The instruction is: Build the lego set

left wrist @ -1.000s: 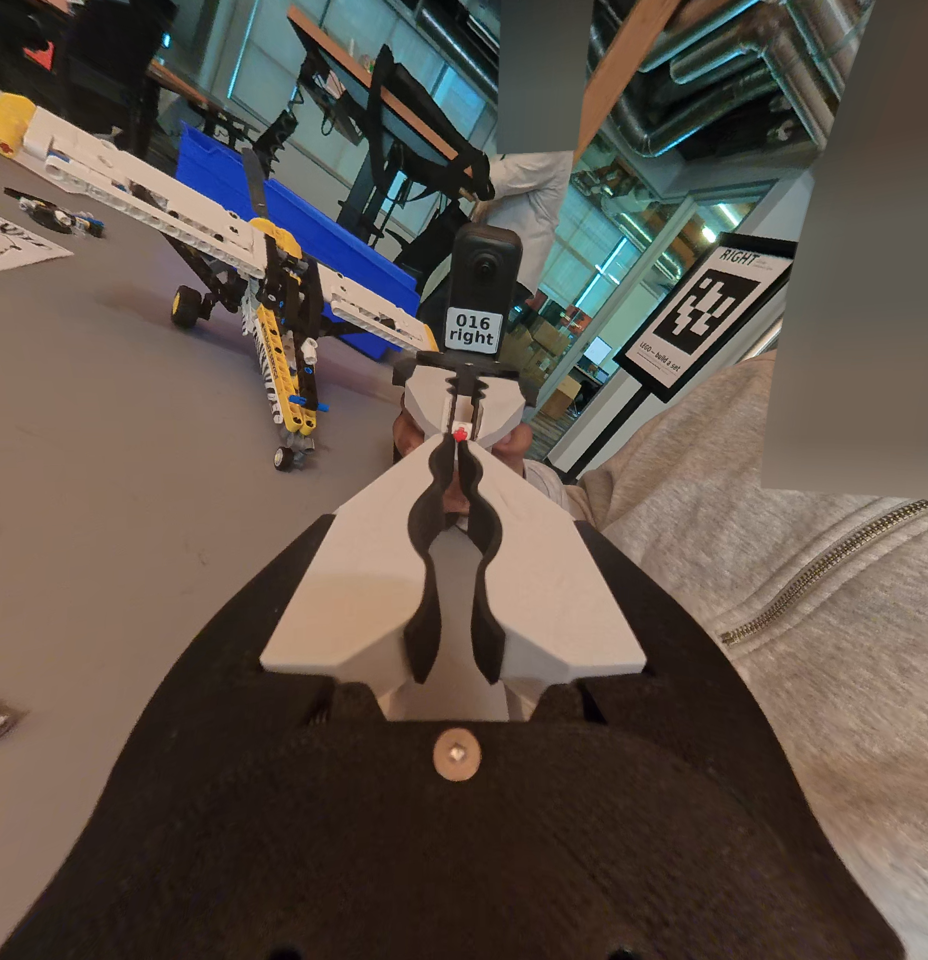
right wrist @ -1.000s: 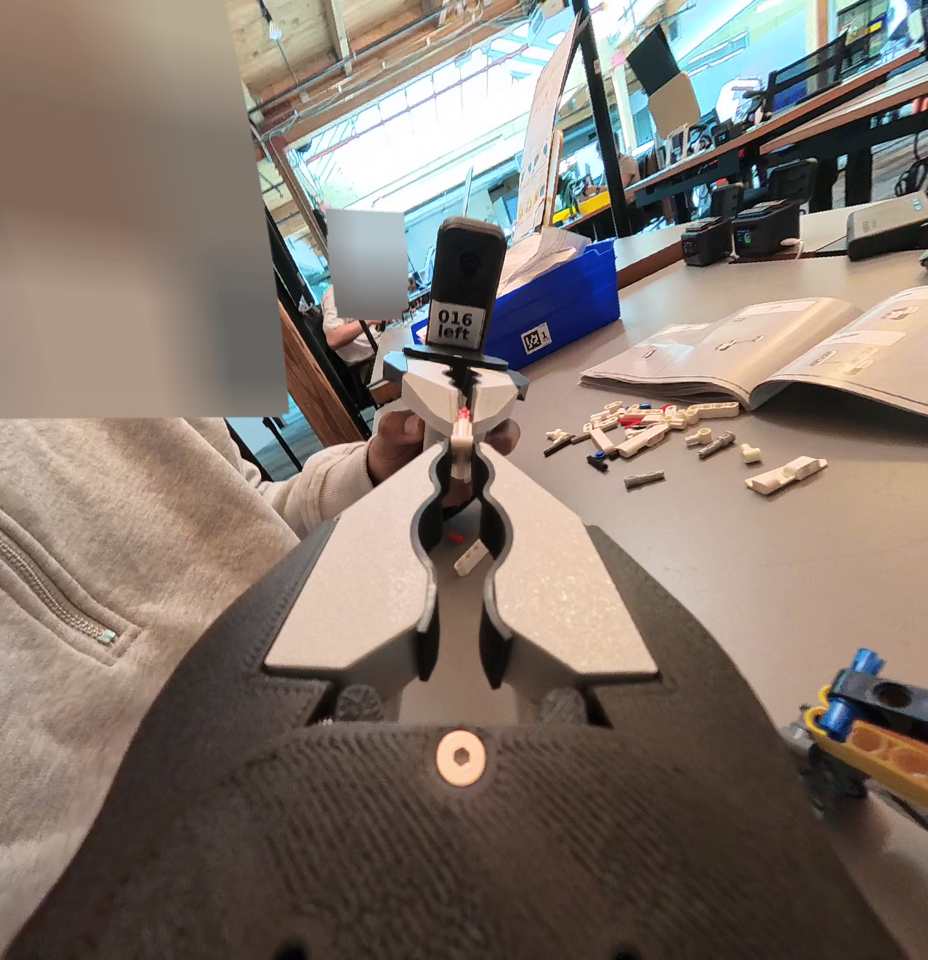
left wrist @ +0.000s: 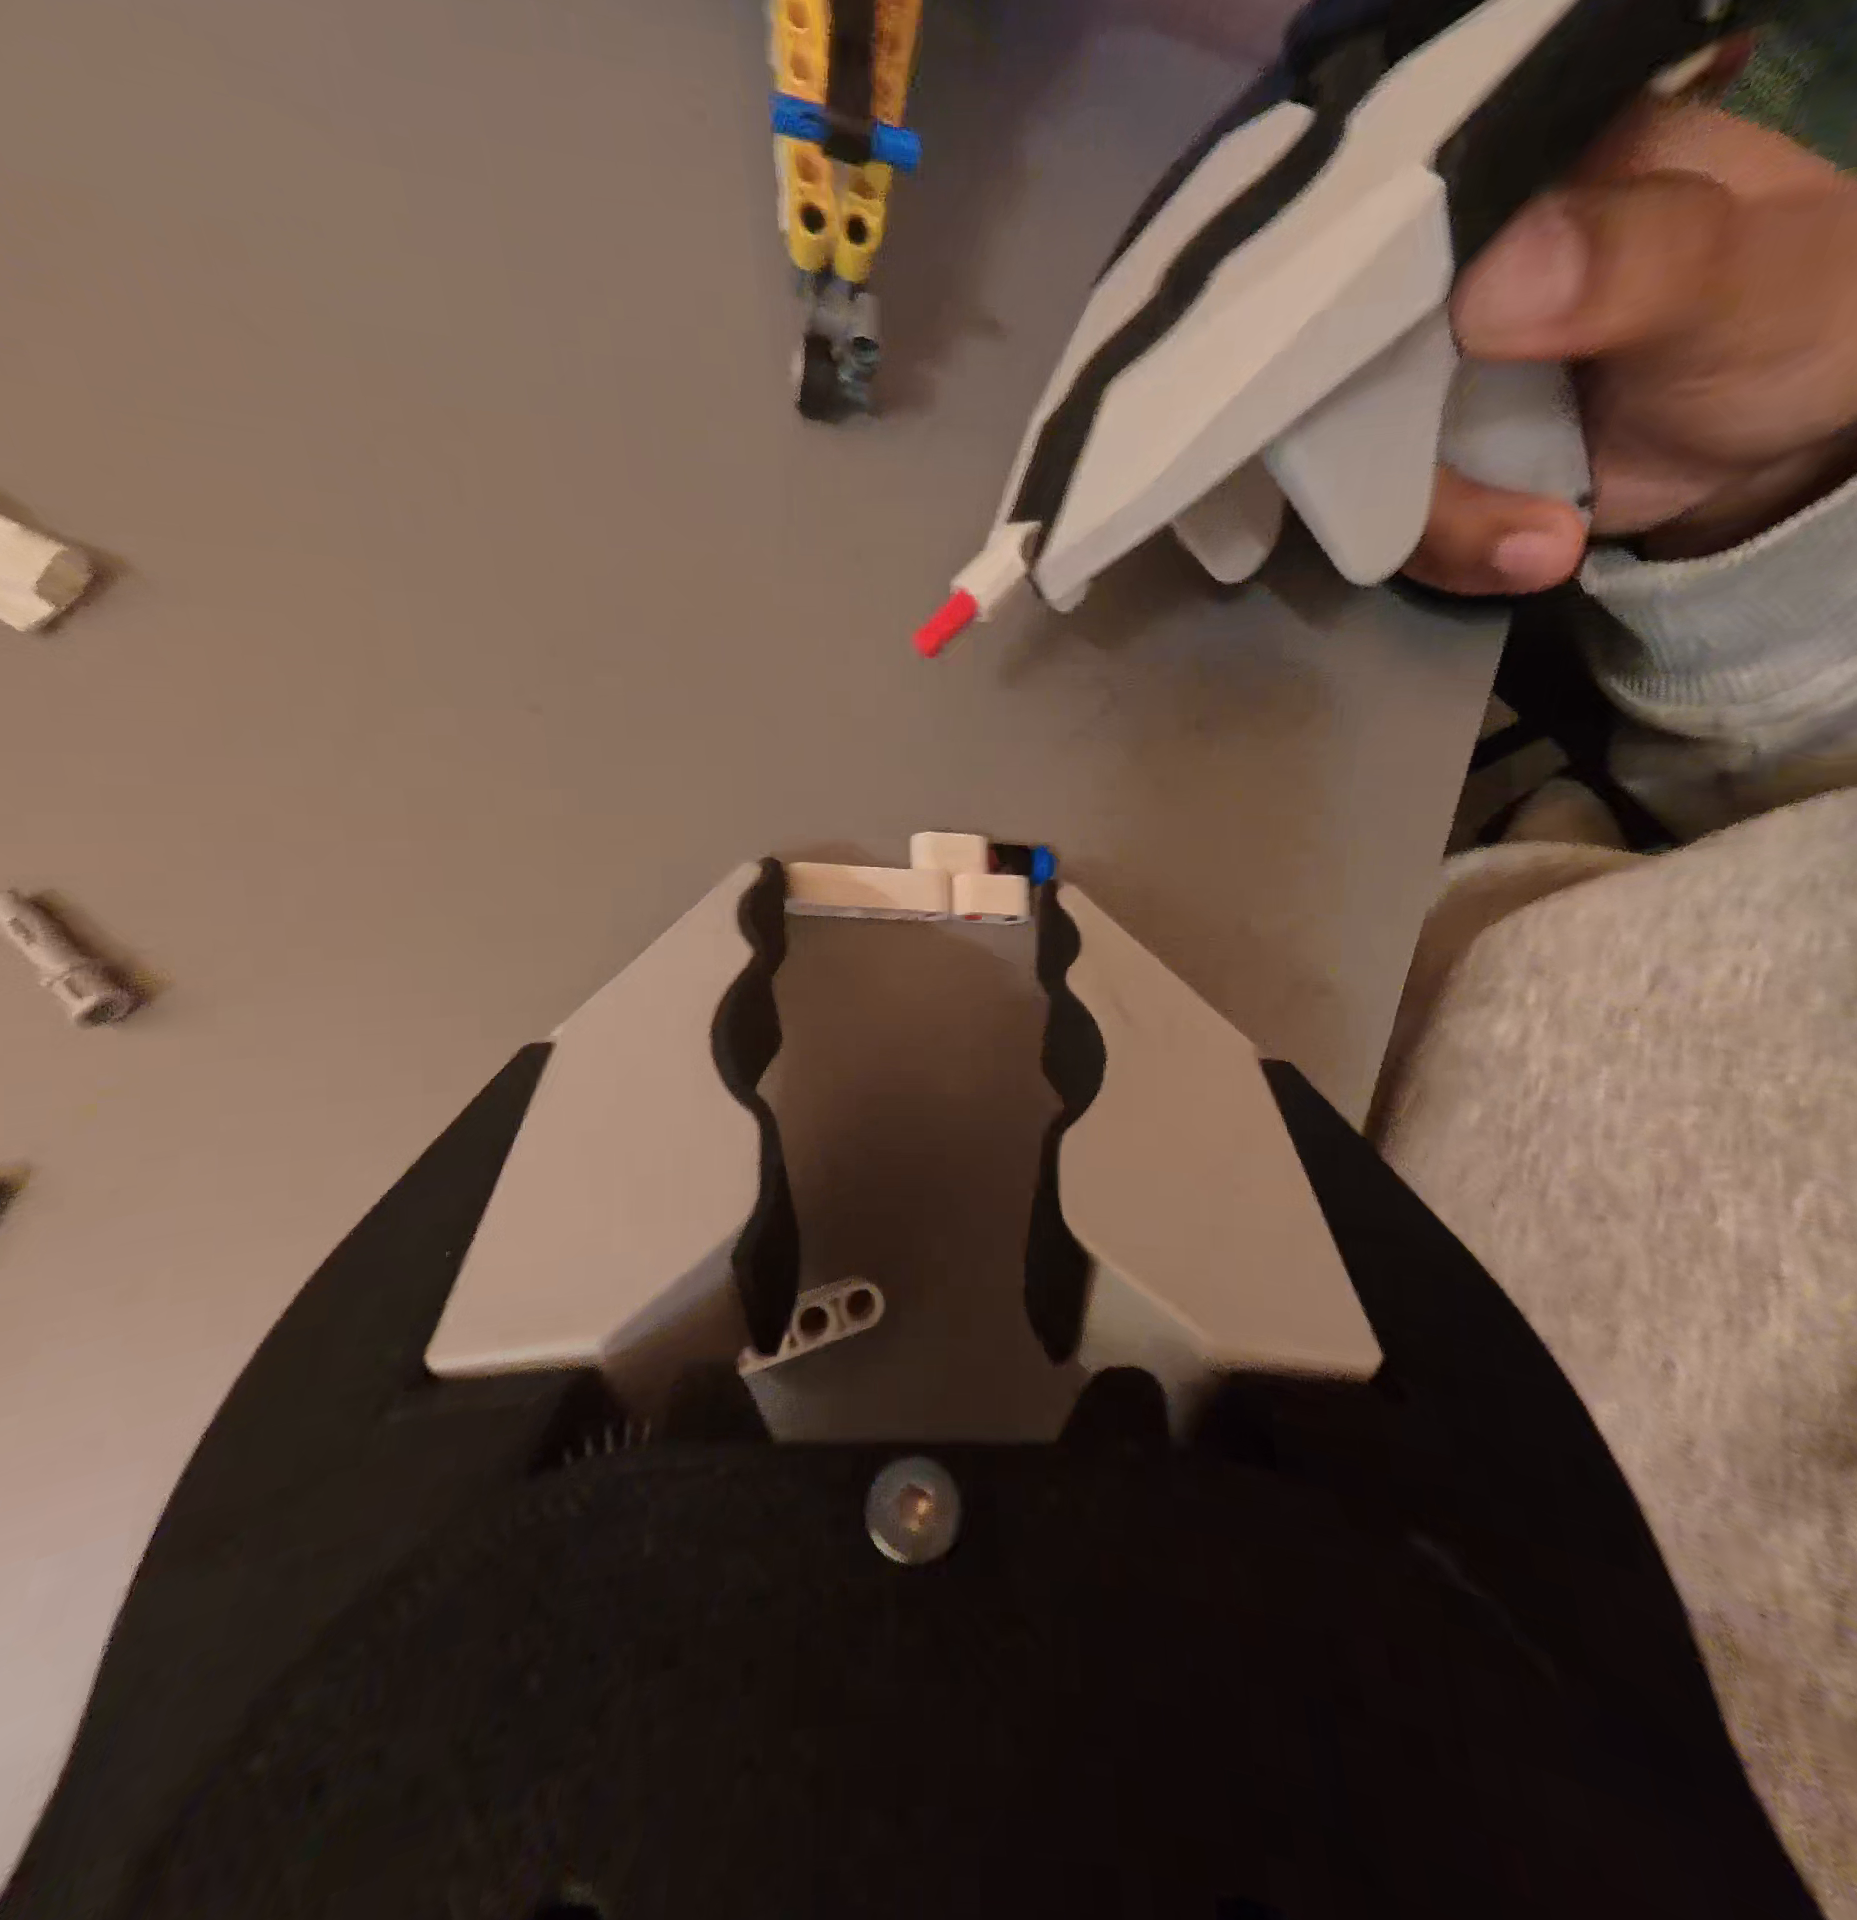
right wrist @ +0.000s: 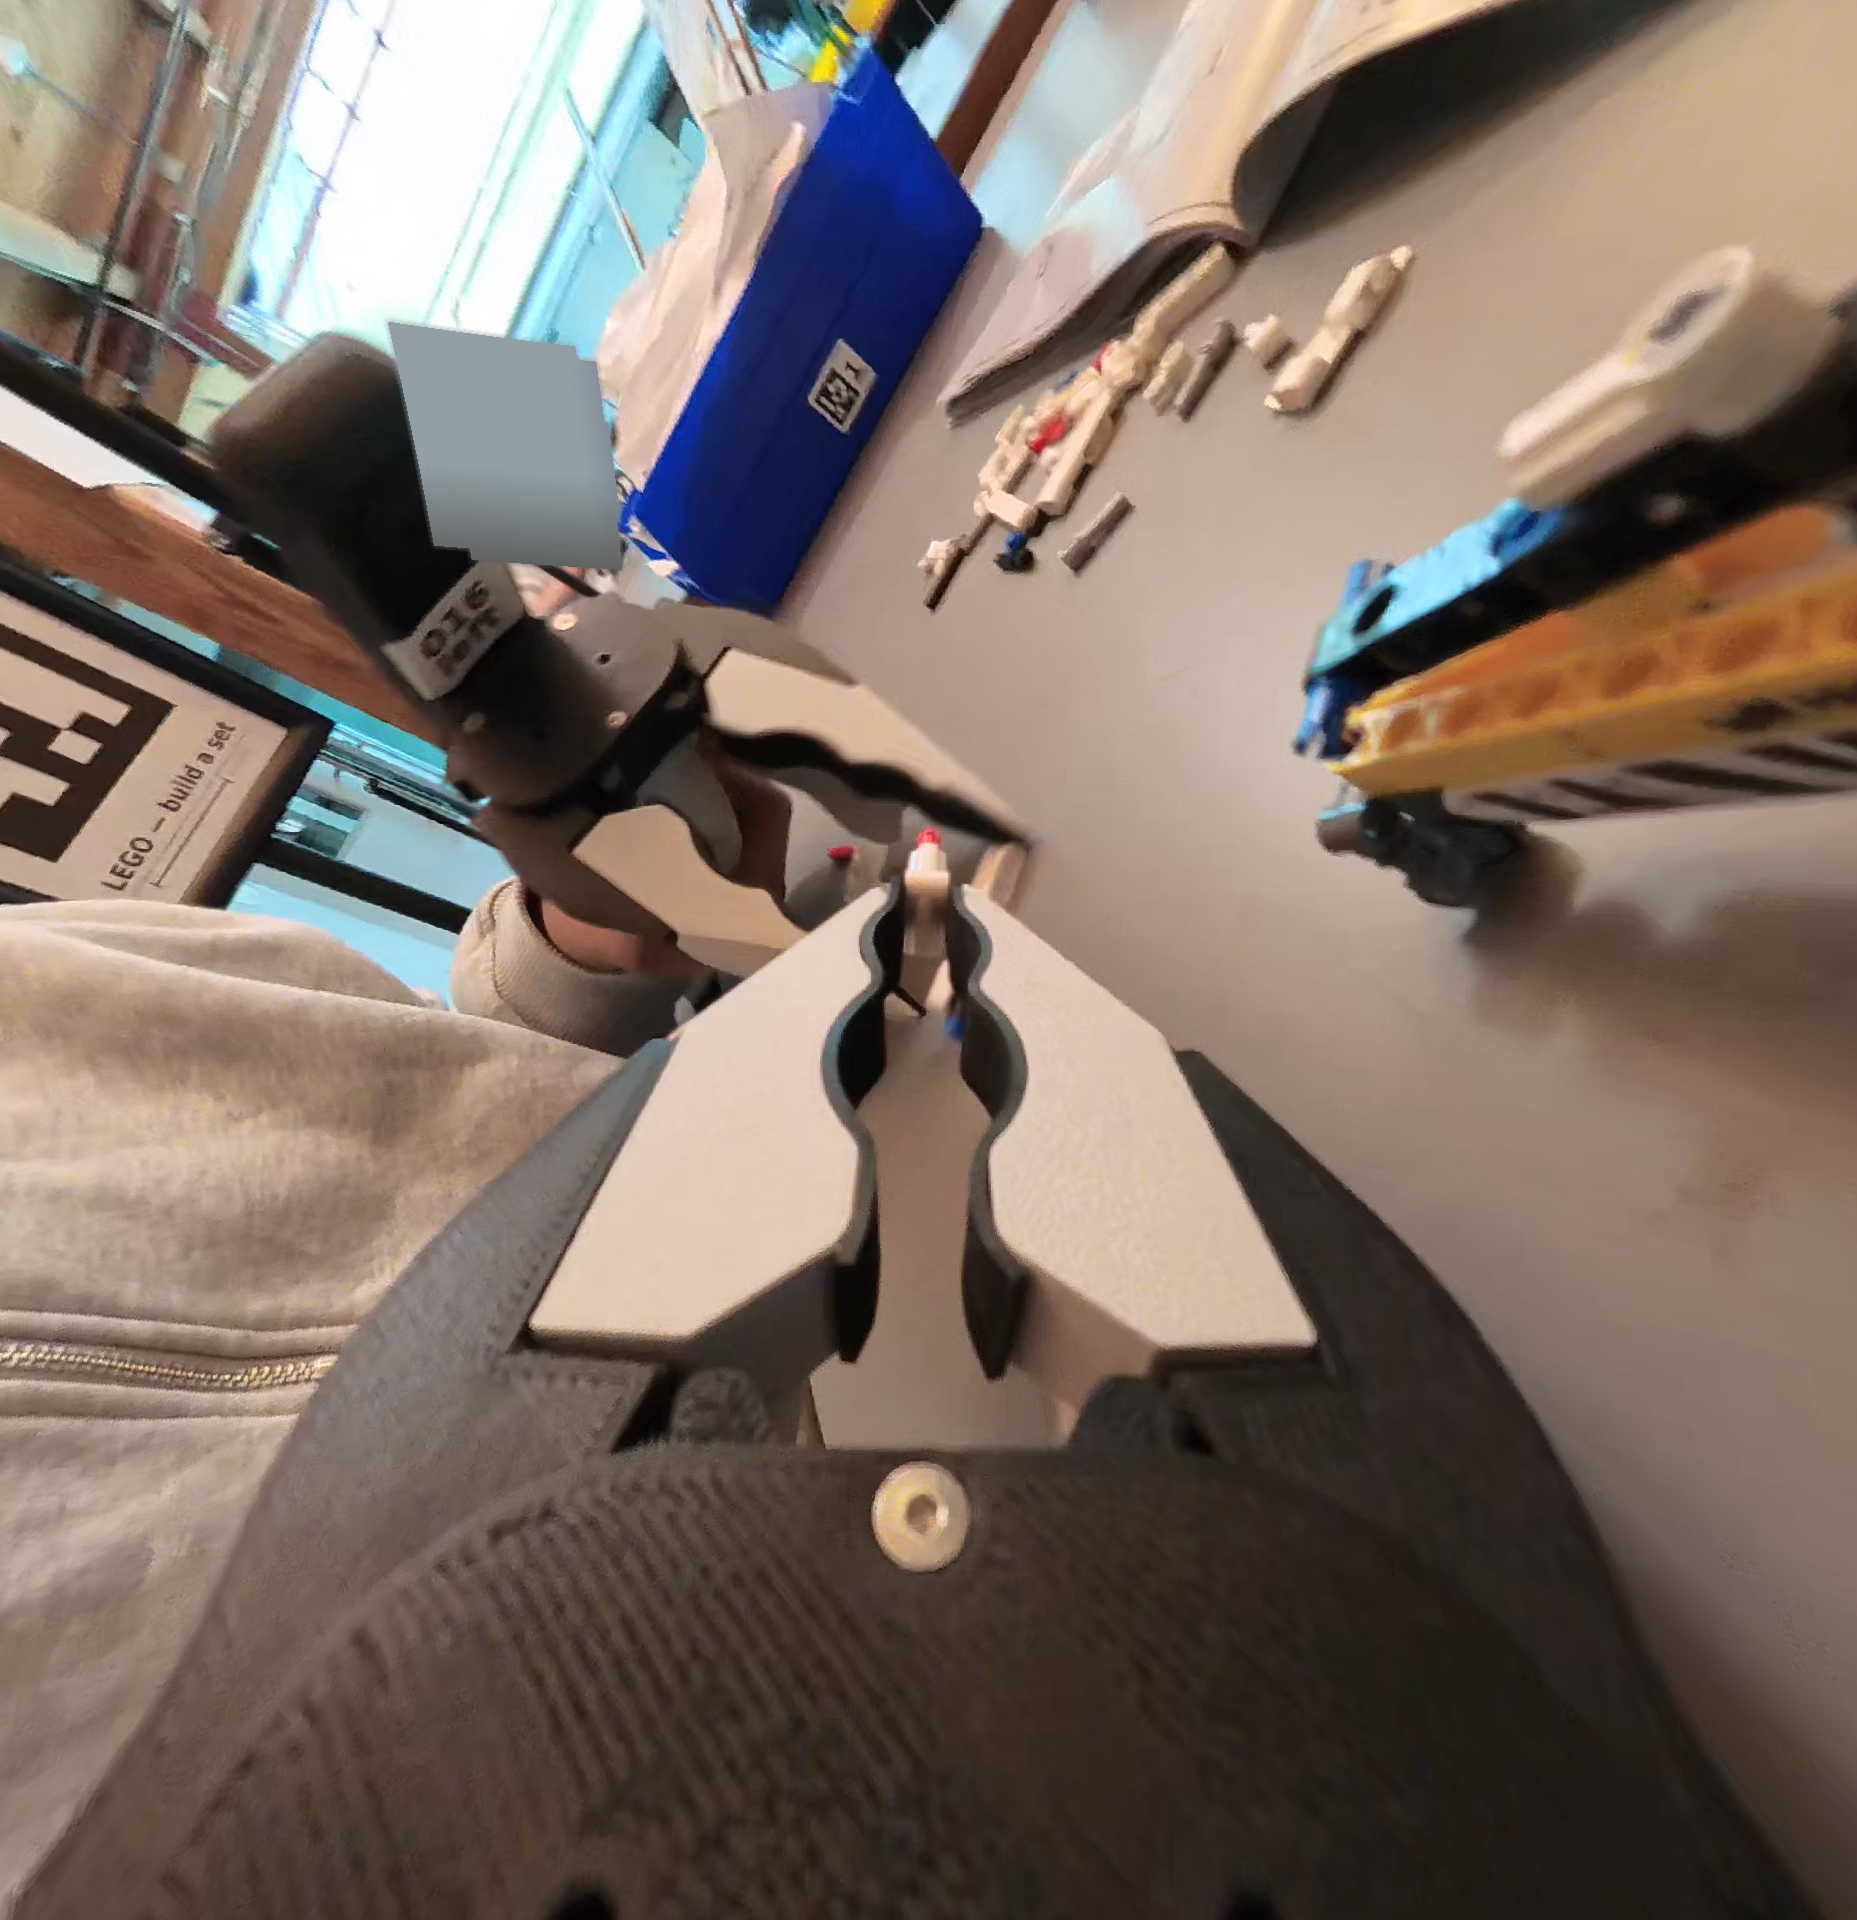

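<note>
My left gripper points down at the grey table with its jaws wide apart. A small white lego assembly with a blue pin lies between its fingertips; I cannot tell if they touch it. My right gripper is shut on a small white piece with a red pin. In the left wrist view that gripper holds the piece above the table, up and right of the assembly. The left gripper also shows in the right wrist view, just beyond the piece. The yellow and black model lies farther back.
A short grey beam lies under the left gripper. A grey pin and a white part lie to the left. Loose parts, an open booklet and a blue bin are farther off. The table edge is close on the right. One gripper's finger ends stand about 5 centimeters off the other's.
The grippers were tip to tip in the air, both at the small white piece. The left has opened and dropped to the assembly on the table; the right keeps the piece.
</note>
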Demonstrator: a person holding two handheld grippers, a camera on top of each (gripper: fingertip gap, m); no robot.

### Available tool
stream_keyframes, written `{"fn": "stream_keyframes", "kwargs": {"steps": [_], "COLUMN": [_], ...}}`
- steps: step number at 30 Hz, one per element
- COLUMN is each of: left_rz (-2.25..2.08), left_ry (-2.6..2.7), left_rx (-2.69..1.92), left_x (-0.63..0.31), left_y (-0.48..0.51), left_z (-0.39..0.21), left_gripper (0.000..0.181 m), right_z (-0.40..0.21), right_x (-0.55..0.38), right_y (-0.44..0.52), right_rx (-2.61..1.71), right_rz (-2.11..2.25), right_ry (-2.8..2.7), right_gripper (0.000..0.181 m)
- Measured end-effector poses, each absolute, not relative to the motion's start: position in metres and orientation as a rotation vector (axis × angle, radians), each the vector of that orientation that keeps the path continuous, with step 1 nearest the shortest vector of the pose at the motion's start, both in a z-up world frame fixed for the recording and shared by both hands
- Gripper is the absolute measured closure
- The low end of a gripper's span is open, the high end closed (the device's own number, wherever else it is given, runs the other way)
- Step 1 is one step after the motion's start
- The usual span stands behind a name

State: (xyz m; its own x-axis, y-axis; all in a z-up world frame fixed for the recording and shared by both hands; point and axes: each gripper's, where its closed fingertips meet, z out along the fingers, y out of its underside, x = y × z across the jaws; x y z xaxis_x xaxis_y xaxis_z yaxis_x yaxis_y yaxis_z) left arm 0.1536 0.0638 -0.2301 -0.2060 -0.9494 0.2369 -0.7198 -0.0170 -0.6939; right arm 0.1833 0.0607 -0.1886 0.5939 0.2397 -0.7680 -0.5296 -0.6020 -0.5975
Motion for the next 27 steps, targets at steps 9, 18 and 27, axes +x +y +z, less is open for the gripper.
{"fn": "stream_keyframes", "kwargs": {"steps": [9,18,27], "left_rz": [-1.062,-1.119,-1.138], "left_ry": [2.163,2.179,2.184], "left_rx": [-1.363,-1.414,-1.453], "left_x": [0.144,0.145,0.145], "left_y": [0.021,0.021,0.022], "left_z": [-0.224,-0.225,-0.227], "left_gripper": [0.147,0.156,0.147], "right_z": [-0.212,-0.217,-0.223], "right_x": [0.167,0.162,0.164], "right_y": [0.030,0.022,0.024], "right_rx": [-2.134,-2.192,-2.223], "right_rz": [1.180,1.211,1.211], "right_ry": [0.237,0.263,0.286], "right_gripper": [0.176,0.175,0.175]}}
